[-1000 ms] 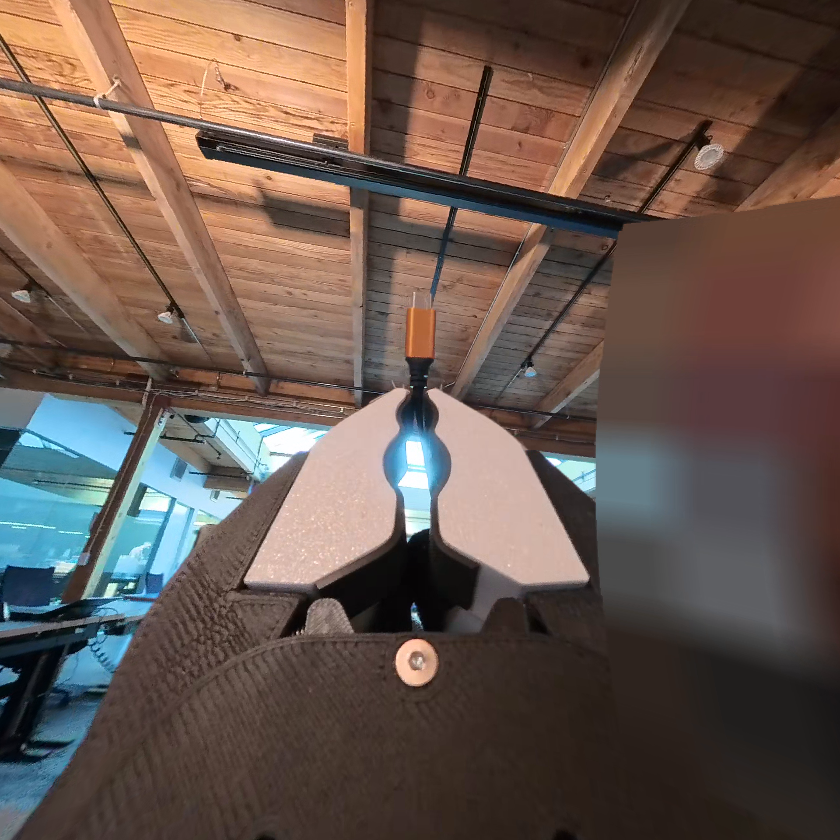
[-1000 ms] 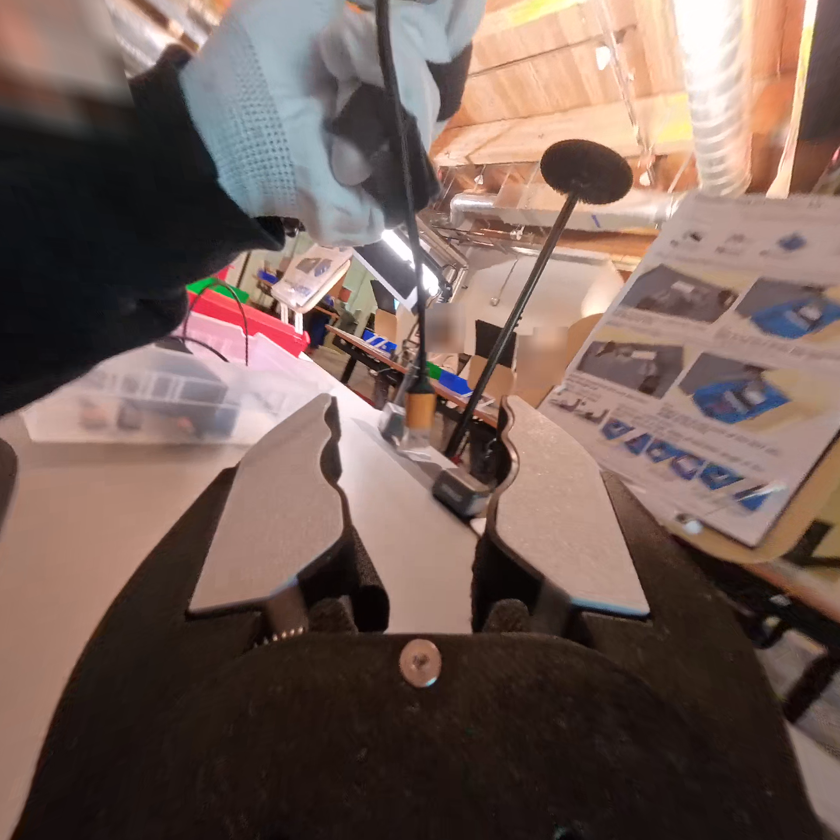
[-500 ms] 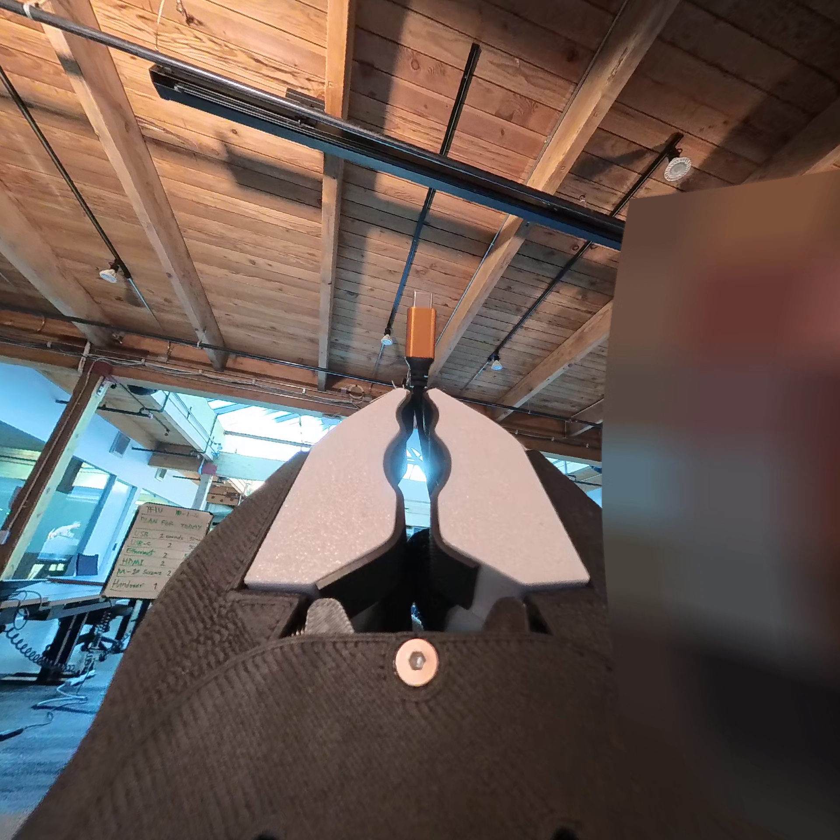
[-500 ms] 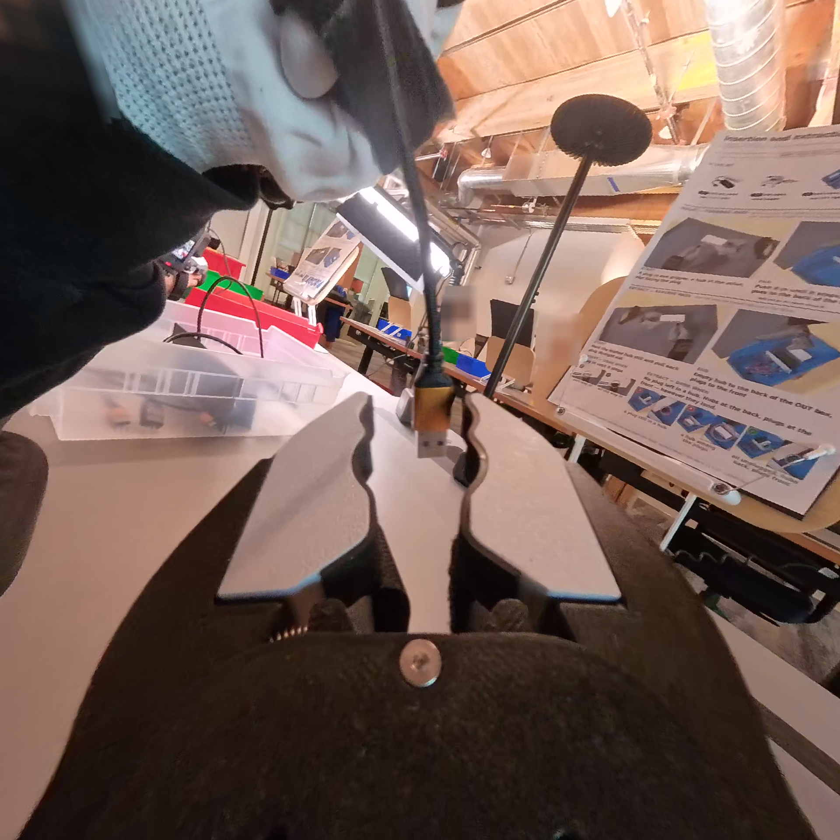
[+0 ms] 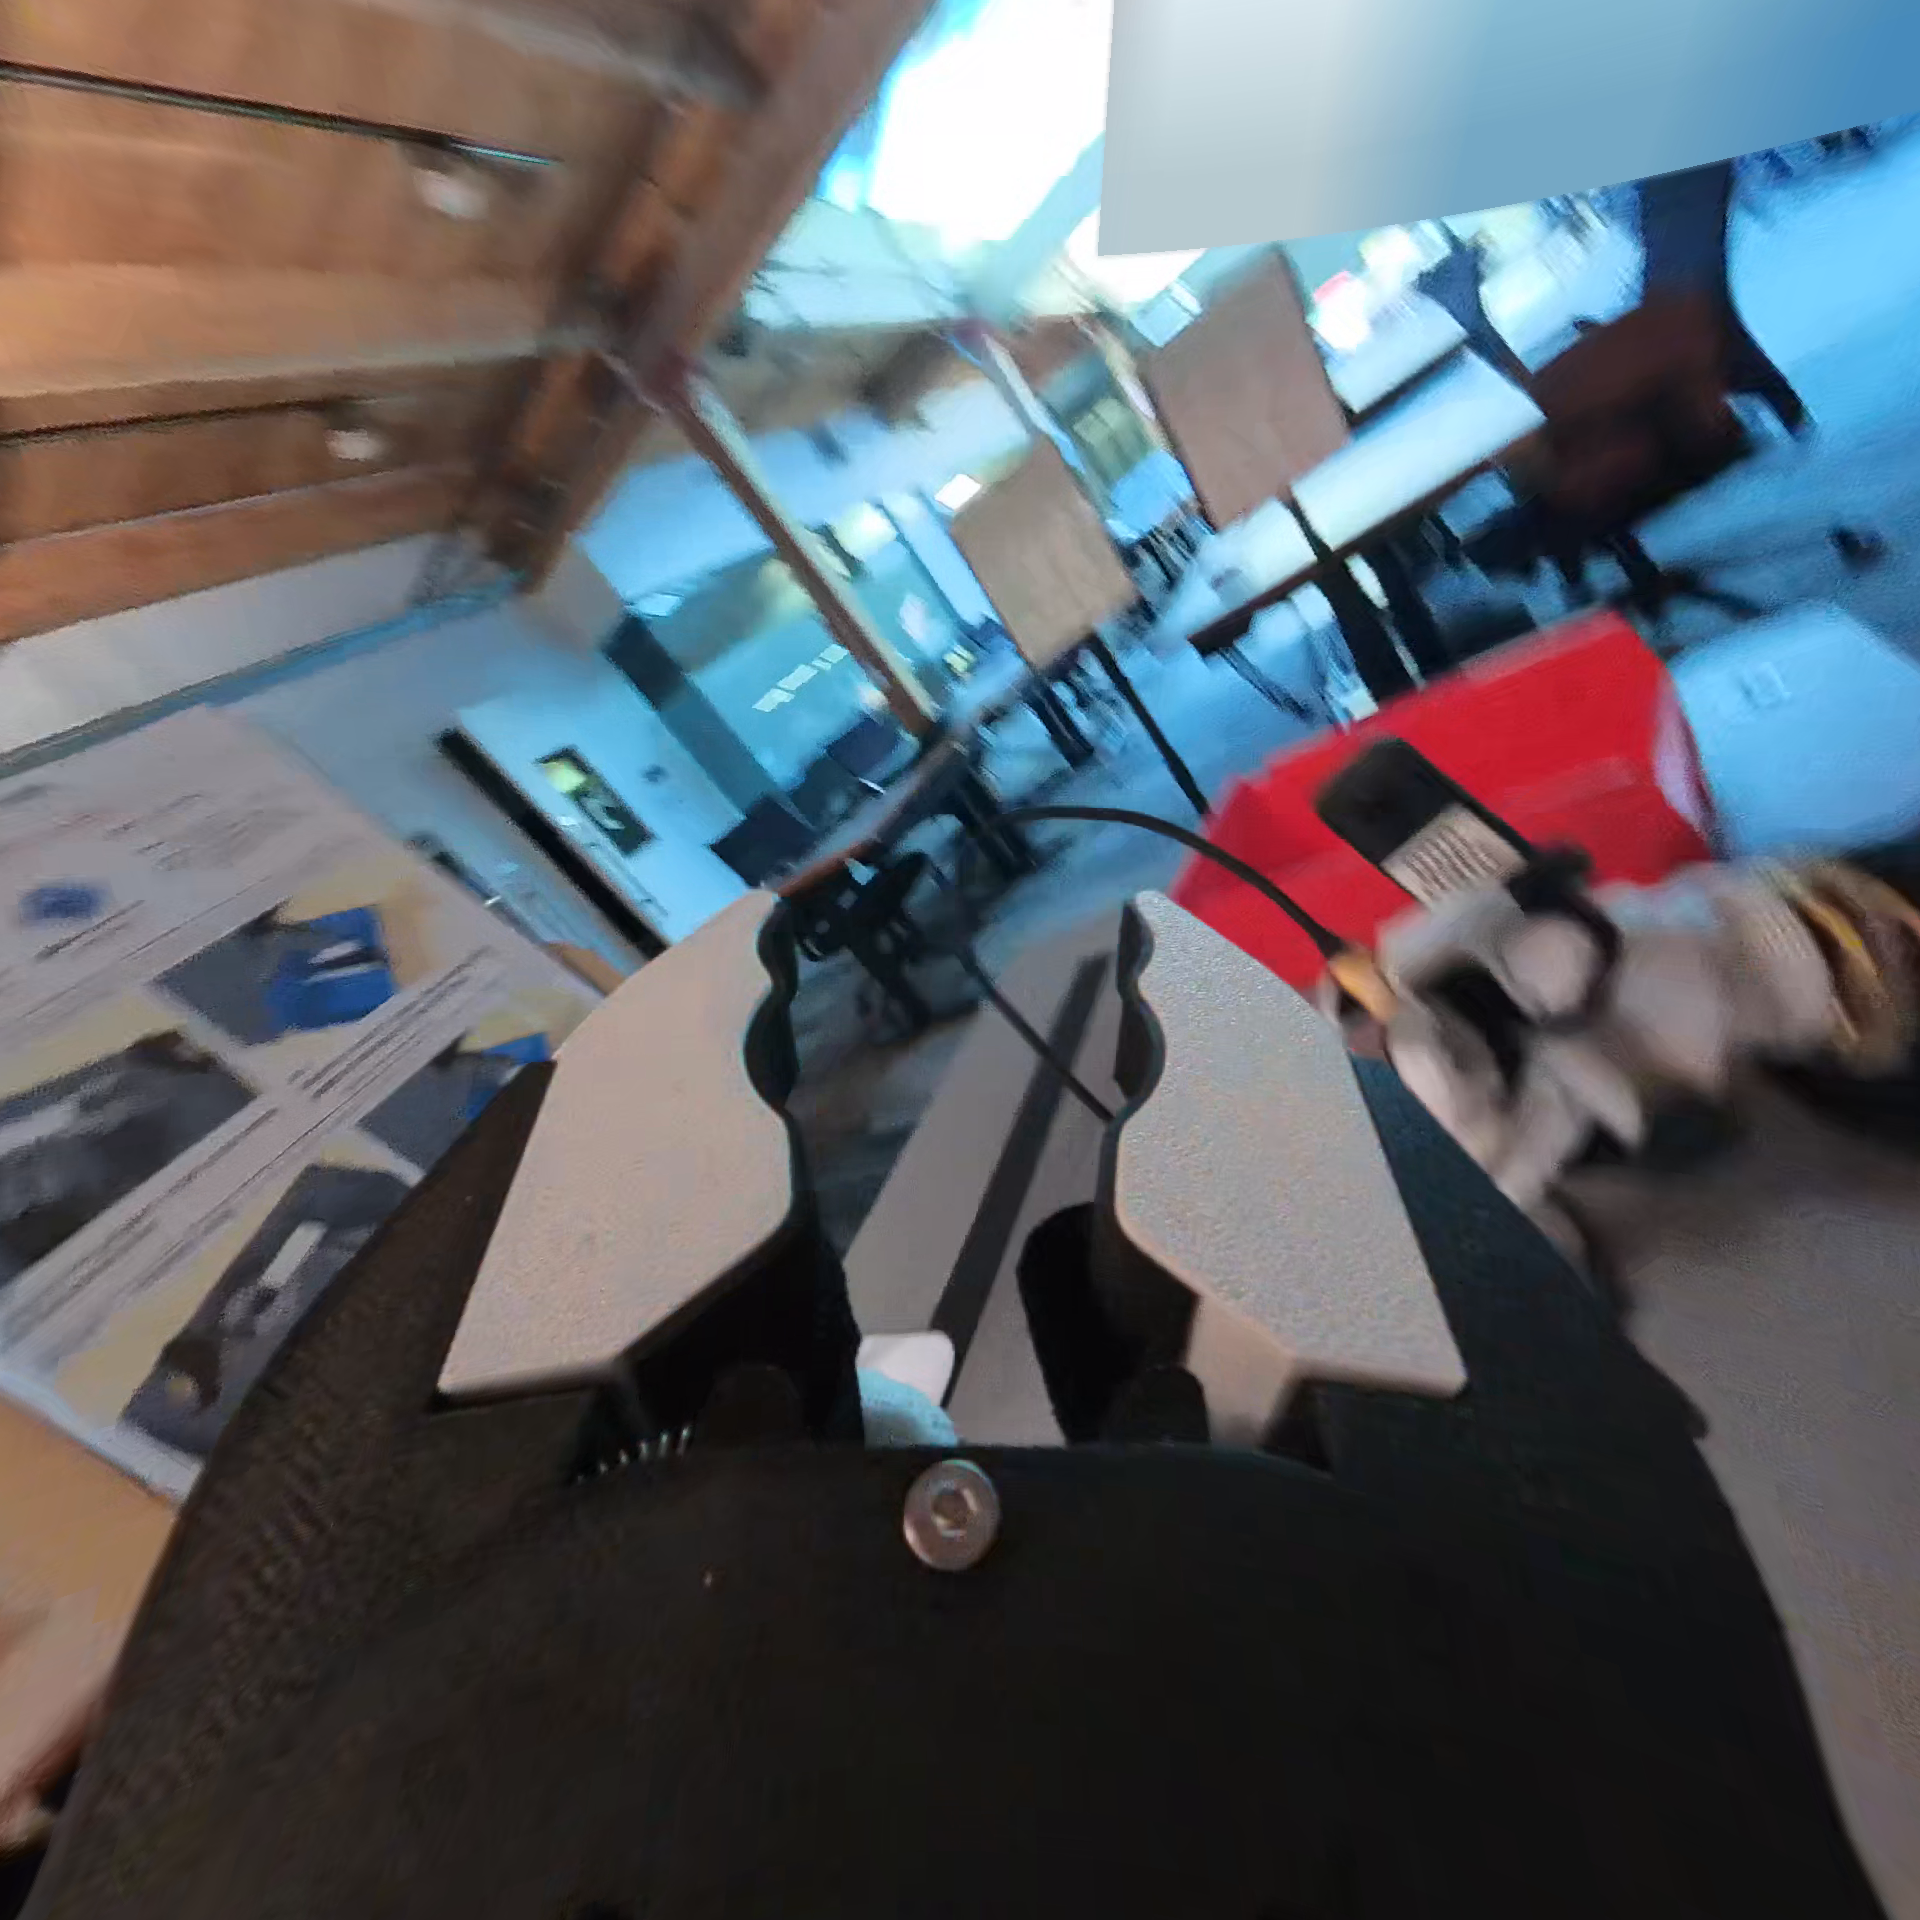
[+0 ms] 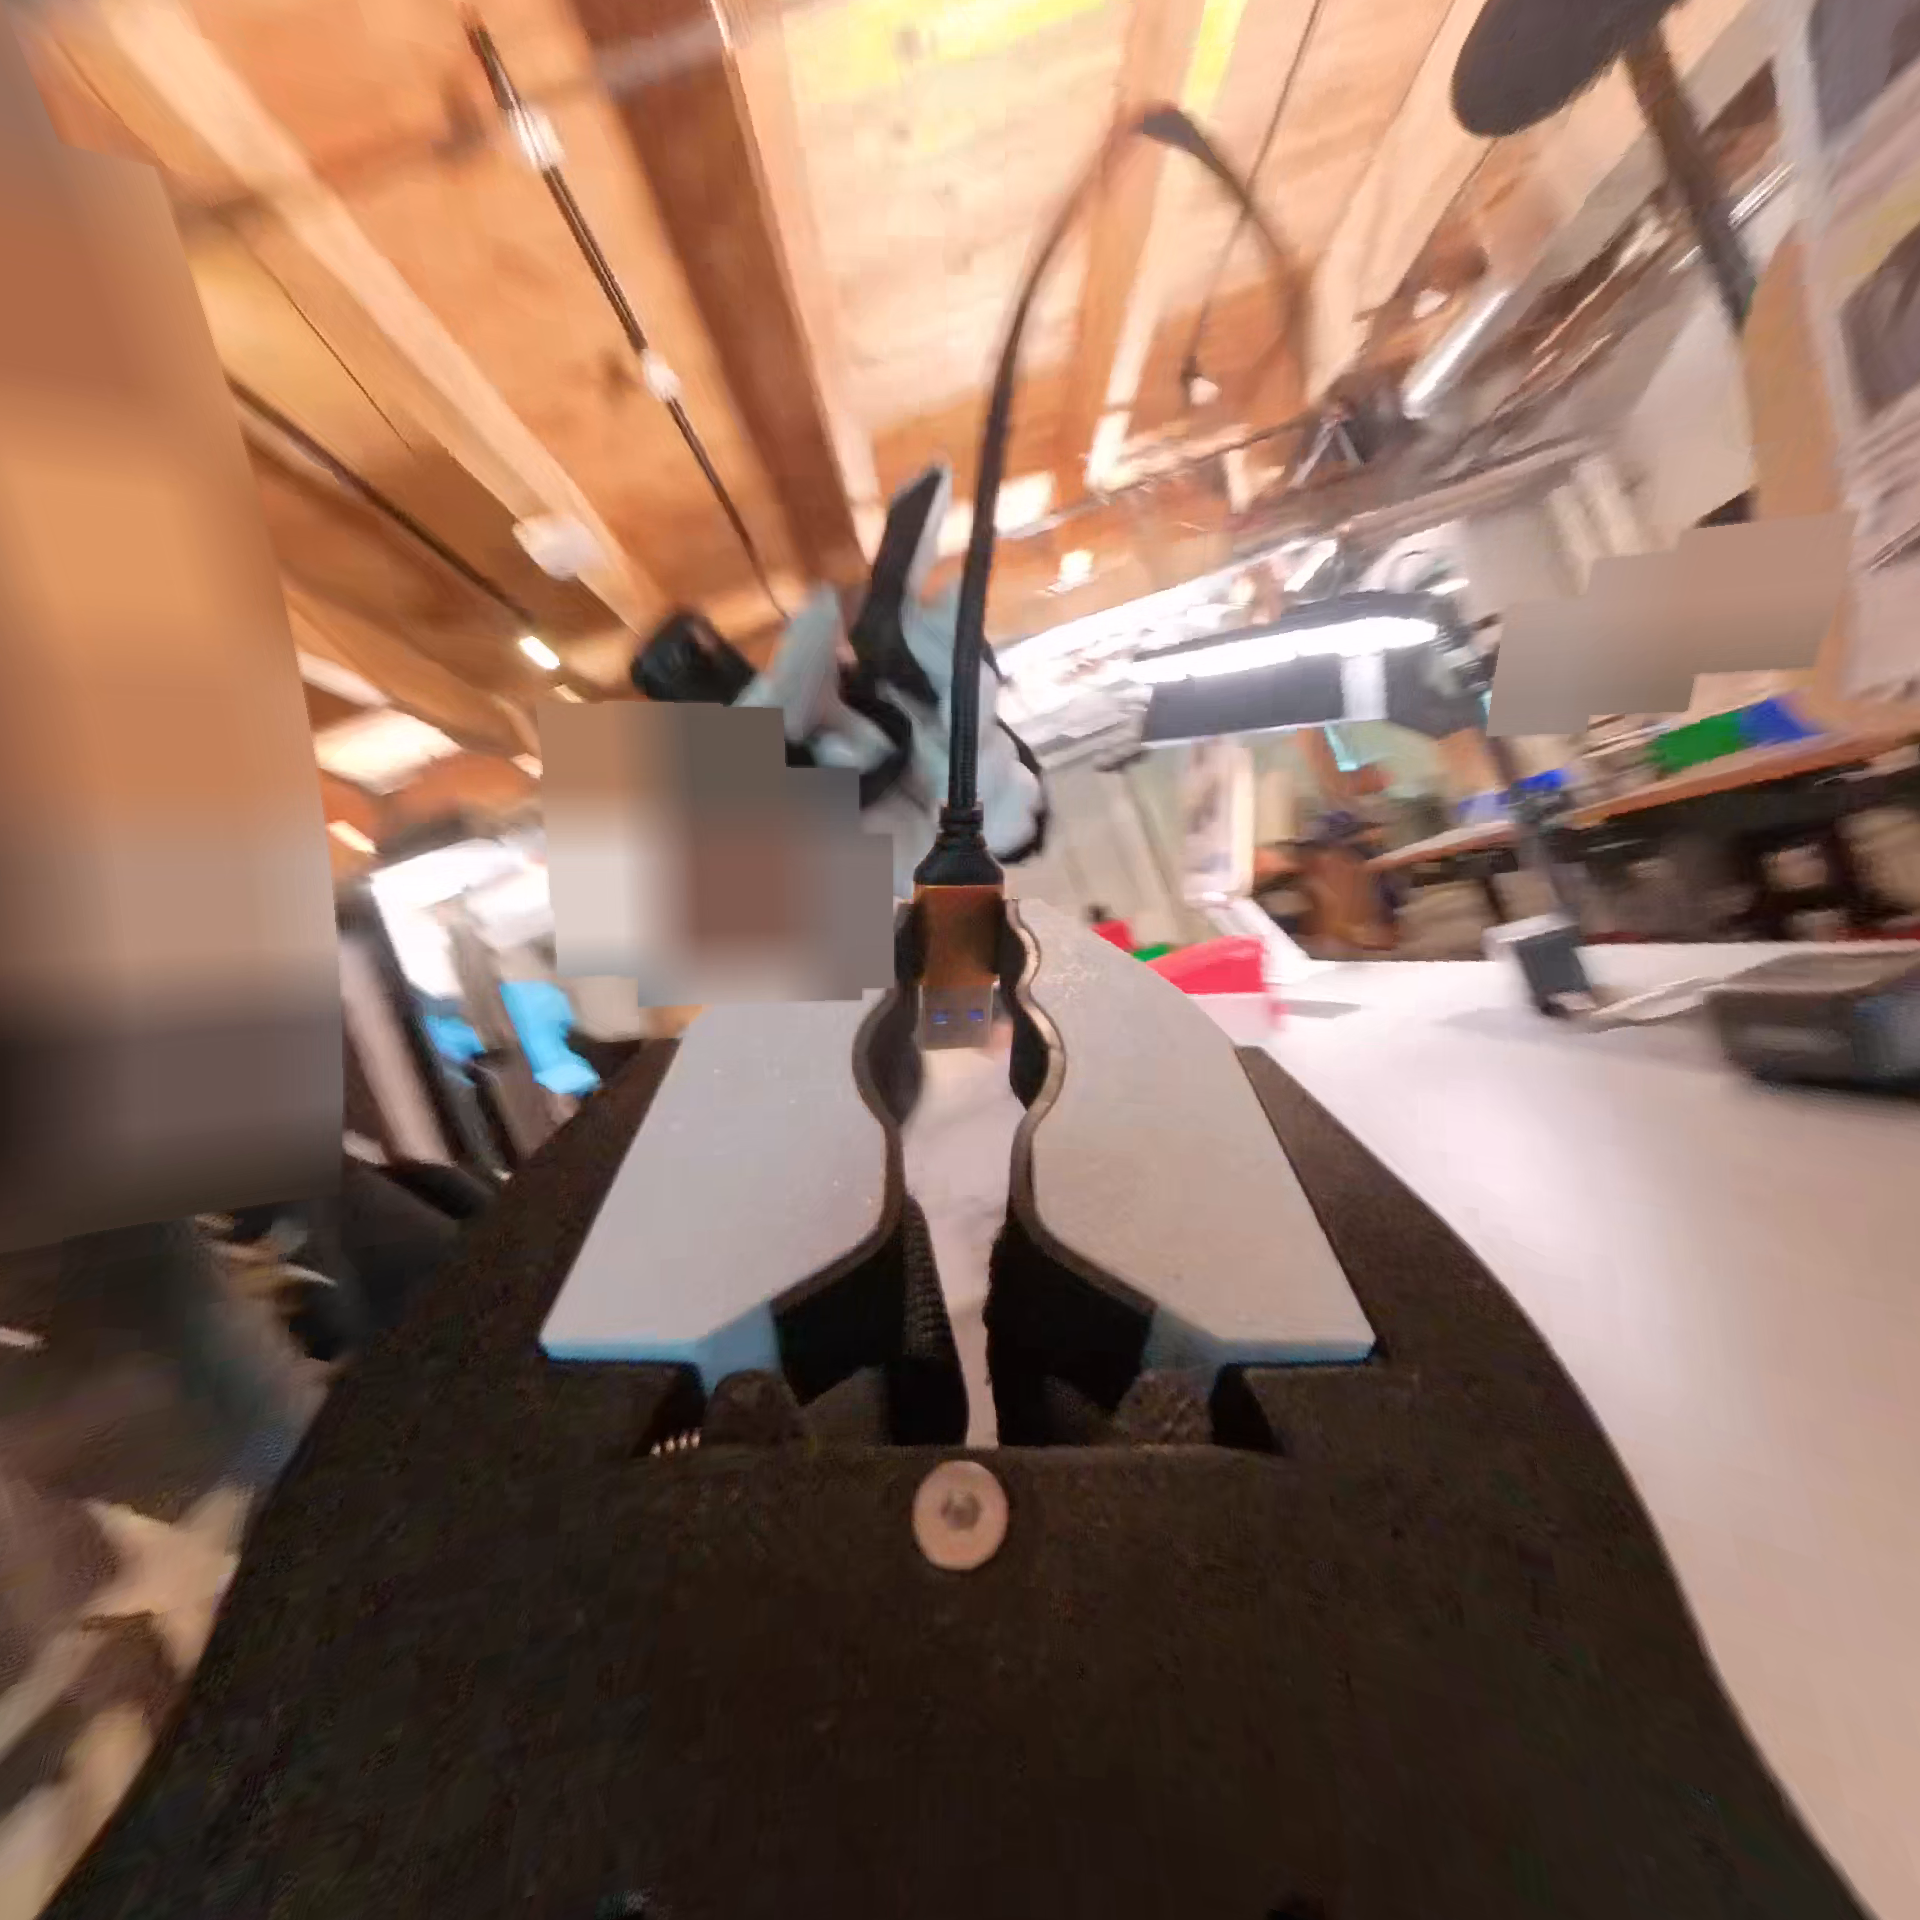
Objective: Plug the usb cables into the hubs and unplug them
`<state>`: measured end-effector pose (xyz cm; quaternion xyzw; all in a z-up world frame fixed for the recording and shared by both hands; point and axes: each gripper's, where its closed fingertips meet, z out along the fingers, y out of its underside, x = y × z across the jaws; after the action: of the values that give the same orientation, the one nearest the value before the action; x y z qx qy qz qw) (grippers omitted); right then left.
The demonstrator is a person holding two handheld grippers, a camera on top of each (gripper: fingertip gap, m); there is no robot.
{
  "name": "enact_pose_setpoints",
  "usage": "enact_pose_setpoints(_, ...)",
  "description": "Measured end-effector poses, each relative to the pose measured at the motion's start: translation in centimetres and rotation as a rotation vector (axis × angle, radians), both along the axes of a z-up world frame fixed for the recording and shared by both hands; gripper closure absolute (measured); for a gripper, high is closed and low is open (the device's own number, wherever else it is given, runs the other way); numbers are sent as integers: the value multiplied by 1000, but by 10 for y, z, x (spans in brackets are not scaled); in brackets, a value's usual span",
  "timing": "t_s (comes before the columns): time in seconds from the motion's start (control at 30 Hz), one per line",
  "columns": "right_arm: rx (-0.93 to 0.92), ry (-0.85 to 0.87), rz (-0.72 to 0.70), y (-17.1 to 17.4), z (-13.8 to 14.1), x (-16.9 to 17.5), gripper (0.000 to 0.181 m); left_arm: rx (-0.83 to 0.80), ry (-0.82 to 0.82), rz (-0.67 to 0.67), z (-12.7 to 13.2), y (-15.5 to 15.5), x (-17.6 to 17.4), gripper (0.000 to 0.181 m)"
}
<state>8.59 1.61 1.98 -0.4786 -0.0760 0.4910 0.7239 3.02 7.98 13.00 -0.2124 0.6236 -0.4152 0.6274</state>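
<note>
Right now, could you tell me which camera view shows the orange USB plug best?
The right wrist view: the orange USB plug sits sharp and central, clamped between the right gripper fingertips. The left wrist view shows only a blurred orange speck beside the gloved hand.

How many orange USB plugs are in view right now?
1. The orange USB plug is clamped in the right hand-held gripper; the blurred orange spot in the left wrist view is likely the same plug. The other end of the cable may be hidden.
</note>
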Motion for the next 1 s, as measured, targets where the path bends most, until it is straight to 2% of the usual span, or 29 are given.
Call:
enact_pose_setpoints(0.1,-52,231,188,-5,2,16,167,173,114,-114,-33,-29,8,125)
enact_pose_setpoints(0.17,-109,278,343,-10,-3,12,166,252,167,-151,-47,-49,21,126)
enact_pose_setpoints(0.23,-178,195,427,-13,-12,-1,166,418,245,-121,-73,-63,39,127)
enact_pose_setpoints(0.3,-221,81,427,-14,-23,-12,166,604,367,-17,-102,-62,55,126)
enact_pose_setpoints(0.37,-248,13,453,-18,-27,-19,166,746,442,49,-120,-61,62,125)
enact_pose_setpoints(0.43,-277,-34,462,-21,-31,-21,166,823,454,78,-126,-62,66,125)
enact_pose_setpoints(0.57,-330,-59,547,-32,-35,-23,166,1065,360,113,-131,-72,77,126)
enact_pose_setpoints(0.67,-354,-75,615,-40,-38,-27,166,1166,296,87,-137,-89,85,138)
enact_pose_setpoints(0.73,-352,-74,662,-46,-36,-29,166,1203,341,81,-145,-91,85,164)
enact_pose_setpoints(0.8,-343,-86,638,-44,-35,-29,164,1165,418,124,-149,-83,85,173)
enact_pose_setpoints(0.87,-303,-91,552,-36,-31,-25,159,1078,514,160,-153,-72,81,178)
enact_pose_setpoints(0.93,-208,-133,348,-23,-25,-15,156,966,589,211,-152,-56,78,178)
enact_pose_setpoints(0.97,-146,-185,197,-14,-23,-9,147,912,637,226,-154,-47,76,178)
enact_pose_setpoints(1.0,-72,-247,6,-5,-18,0,127,853,679,232,-156,-40,73,178)
